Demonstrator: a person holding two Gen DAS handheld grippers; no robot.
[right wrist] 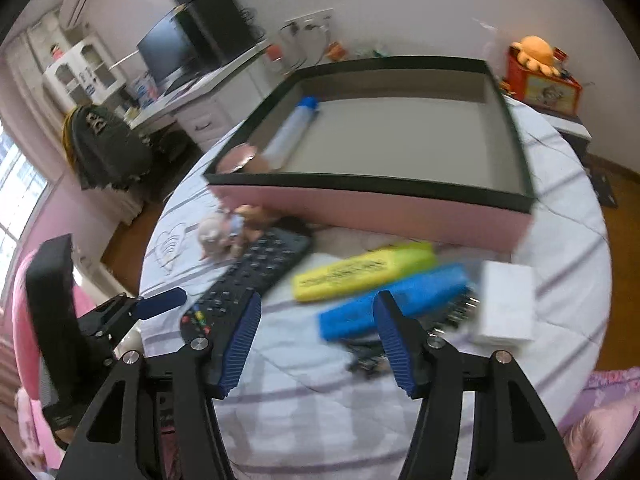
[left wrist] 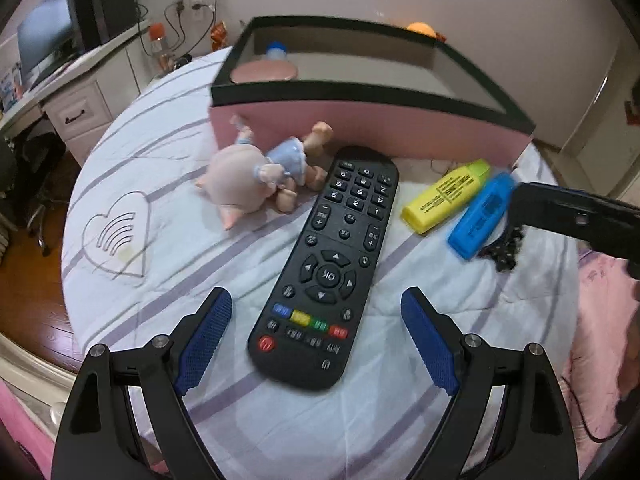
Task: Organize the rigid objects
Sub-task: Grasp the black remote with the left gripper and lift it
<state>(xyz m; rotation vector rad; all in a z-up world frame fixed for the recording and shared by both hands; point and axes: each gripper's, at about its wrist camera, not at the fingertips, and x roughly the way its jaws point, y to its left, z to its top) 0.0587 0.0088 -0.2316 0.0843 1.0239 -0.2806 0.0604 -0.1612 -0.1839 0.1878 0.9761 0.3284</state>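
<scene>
The pink box (right wrist: 372, 216) on the bed already holds a bottle (right wrist: 290, 132) and a round pink thing. Outside it lie the remote (left wrist: 332, 268), doll (left wrist: 256, 180), yellow marker (left wrist: 446, 196) and blue marker (left wrist: 482, 218). The left gripper (left wrist: 316, 344) gapes over the remote; the right gripper (right wrist: 316, 344) hangs open, empty, near the blue marker. Most sorting remains.
</scene>
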